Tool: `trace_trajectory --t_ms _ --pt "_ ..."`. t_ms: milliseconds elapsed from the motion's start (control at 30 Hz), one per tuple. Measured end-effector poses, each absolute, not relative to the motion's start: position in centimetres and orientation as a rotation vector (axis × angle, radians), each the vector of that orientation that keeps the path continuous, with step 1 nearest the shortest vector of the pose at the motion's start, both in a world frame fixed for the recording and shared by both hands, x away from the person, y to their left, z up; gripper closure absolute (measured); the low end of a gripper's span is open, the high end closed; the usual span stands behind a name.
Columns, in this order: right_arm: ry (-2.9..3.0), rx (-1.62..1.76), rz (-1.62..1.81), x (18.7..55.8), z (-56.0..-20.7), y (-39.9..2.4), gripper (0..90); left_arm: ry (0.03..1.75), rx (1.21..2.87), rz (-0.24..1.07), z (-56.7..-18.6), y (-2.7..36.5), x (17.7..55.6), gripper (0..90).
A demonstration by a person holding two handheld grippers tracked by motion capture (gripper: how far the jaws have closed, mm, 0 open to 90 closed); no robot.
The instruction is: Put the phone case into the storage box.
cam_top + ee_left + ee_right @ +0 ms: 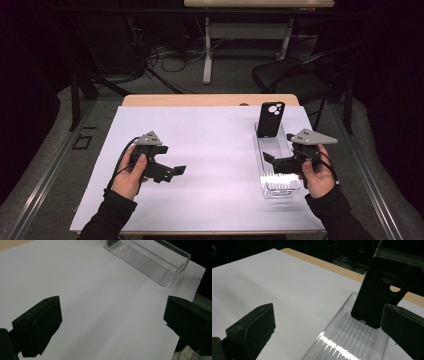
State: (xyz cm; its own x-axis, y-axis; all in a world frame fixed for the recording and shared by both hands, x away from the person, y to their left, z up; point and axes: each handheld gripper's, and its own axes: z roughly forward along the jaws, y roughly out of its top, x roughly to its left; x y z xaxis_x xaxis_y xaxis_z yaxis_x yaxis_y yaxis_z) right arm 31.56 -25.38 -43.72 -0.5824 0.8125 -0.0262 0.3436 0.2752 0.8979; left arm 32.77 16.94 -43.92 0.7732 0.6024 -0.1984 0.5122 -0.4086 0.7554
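Low in the high view, the left hand (131,172) holds the left gripper (172,171) over the white tabletop (215,150) at lower left, fingers spread wide and empty, while the right hand (316,175) keeps the right gripper (270,161) above the near end of the clear tray (277,187) at right, fingers also wide apart around nothing. A black phone case (270,119) stands upright at the tray's far end. The right gripper view shows the case's camera cutout (395,288) close up, and the left gripper view shows the tray's ribbed floor (147,261) at upper right.
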Motion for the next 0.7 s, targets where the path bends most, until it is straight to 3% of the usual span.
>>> trace_trajectory --t_ms 700 --pt "2.111 1.005 1.329 28.7 -46.8 -21.7 0.0 0.855 2.043 0.138 -46.3 18.4 30.7 1.9"
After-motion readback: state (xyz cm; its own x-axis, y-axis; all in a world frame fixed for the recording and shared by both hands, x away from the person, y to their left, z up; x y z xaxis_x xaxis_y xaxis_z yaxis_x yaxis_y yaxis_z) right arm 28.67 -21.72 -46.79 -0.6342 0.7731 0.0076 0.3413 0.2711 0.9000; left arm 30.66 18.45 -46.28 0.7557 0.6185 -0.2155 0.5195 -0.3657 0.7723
